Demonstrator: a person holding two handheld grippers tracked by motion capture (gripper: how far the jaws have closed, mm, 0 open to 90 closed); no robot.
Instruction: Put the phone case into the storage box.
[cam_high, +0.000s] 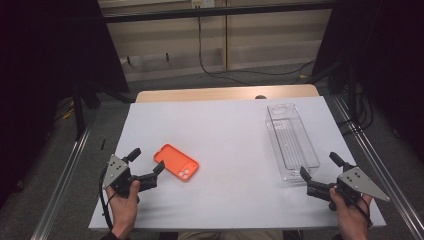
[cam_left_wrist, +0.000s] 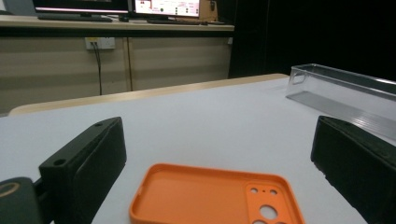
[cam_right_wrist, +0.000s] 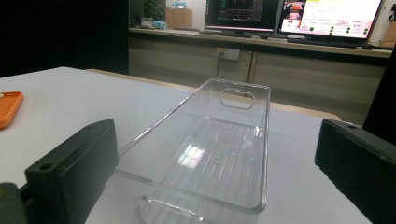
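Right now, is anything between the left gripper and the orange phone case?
Nothing visible. The left gripper stands open just short of the orange phone case, which lies flat on bare white table straight ahead between the jaws.

even light, dark blurry edges

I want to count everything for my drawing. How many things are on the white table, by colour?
Orange: 1, the phone case
See-through: 1, the long plastic bin
Black, held by hands: 2, the left hand-held gripper and the right hand-held gripper
Total: 4
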